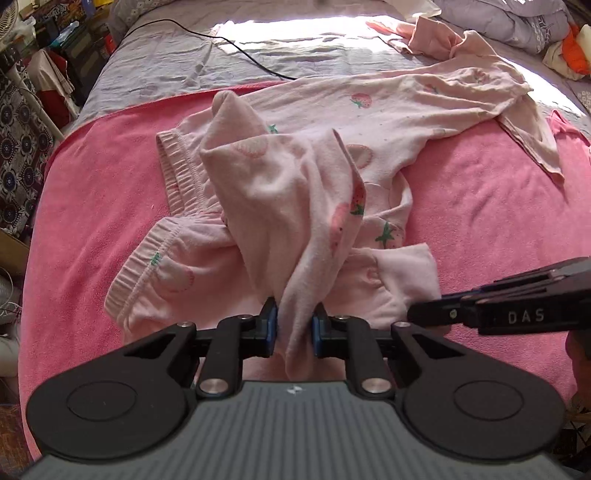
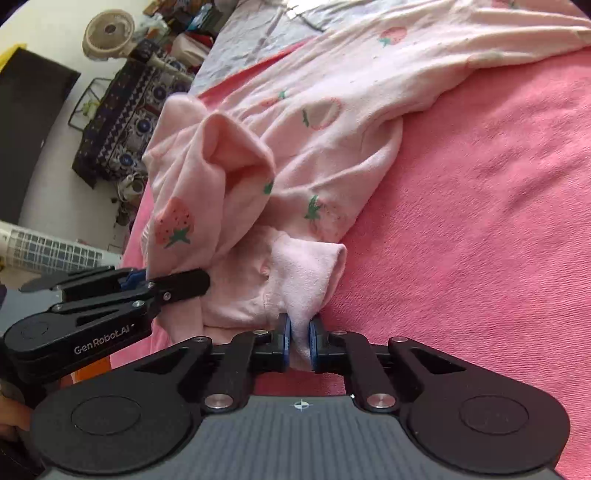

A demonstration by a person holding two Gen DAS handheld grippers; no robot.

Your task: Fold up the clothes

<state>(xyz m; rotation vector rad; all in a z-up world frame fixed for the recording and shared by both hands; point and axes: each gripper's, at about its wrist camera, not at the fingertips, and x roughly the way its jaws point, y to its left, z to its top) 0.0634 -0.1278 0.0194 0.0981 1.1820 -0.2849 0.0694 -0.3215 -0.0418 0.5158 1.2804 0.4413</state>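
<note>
Pale pink strawberry-print pyjama trousers (image 1: 369, 122) lie crumpled on a pink towel (image 1: 480, 206) on the bed. My left gripper (image 1: 294, 325) is shut on a bunched fold of the trousers and lifts it off the towel. My right gripper (image 2: 300, 338) is shut on a lower corner of the same trousers (image 2: 332, 140), close beside the left one. The right gripper also shows at the right edge of the left wrist view (image 1: 424, 314). The left gripper shows at the left of the right wrist view (image 2: 147, 280). The ribbed waistband (image 1: 173, 173) lies to the left.
A second pink garment (image 1: 436, 37) lies at the far end on the grey bedsheet (image 1: 155, 62). A black cable (image 1: 236, 48) crosses the sheet. Folded bedding (image 1: 517, 22) sits at the far right. Beside the bed stand a fan (image 2: 109, 33) and cluttered furniture (image 2: 122, 122).
</note>
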